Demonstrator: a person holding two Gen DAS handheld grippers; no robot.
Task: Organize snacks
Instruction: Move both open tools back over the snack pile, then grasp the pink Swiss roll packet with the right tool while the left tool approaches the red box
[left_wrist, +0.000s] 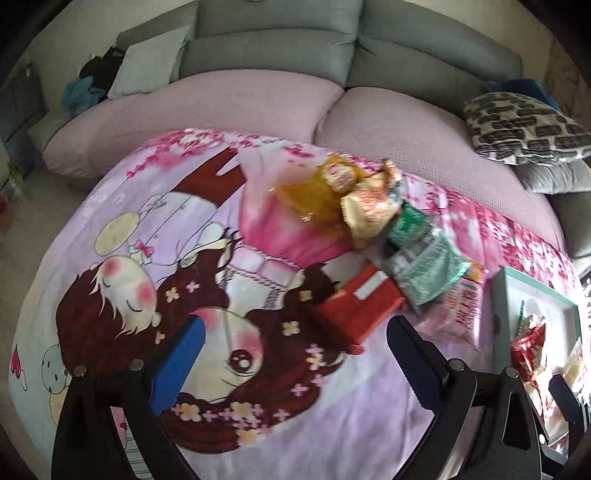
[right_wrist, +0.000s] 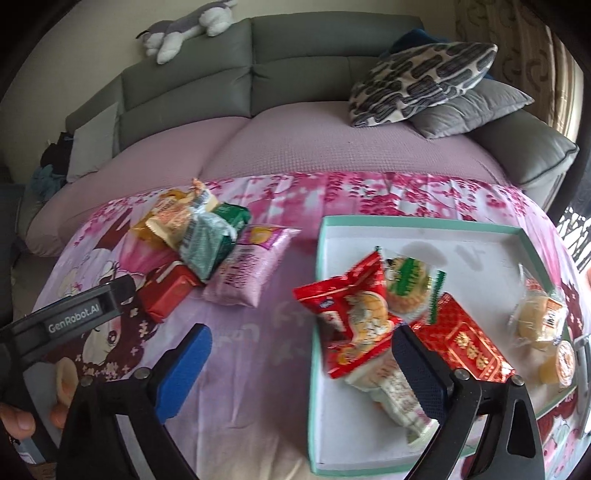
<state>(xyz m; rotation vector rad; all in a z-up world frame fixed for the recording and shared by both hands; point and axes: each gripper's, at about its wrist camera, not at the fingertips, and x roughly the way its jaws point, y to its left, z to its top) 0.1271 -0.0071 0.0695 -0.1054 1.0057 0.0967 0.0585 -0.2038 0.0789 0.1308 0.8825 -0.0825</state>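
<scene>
Both of my tools are empty with their fingers spread wide apart. My left gripper (left_wrist: 291, 354) hangs over the cartoon-printed blanket (left_wrist: 258, 424) that covers the table, pointed at the red box (left_wrist: 354, 306) on the near side of the loose pile. My right gripper (right_wrist: 303, 369) sits at the left rim of the tray (right_wrist: 424, 225), just short of the red packet (right_wrist: 351, 317) lying inside it.

Sorting looks about half done, I'd say. The tray on the blanket's right side already holds the red packet, a green-topped cake (right_wrist: 406, 284), a flat red foil pack (right_wrist: 469, 343) and some clear-wrapped pastries (right_wrist: 543, 314) by its right rim. Left of the tray, toward the blanket's far edge, the pink bag (right_wrist: 251, 266), green packet (right_wrist: 207, 243) and yellow packets (right_wrist: 170, 218) wait with the red box.

Next move, as I judge it — bring the left tool down square on the red box, close on its sides and carry it across.
</scene>
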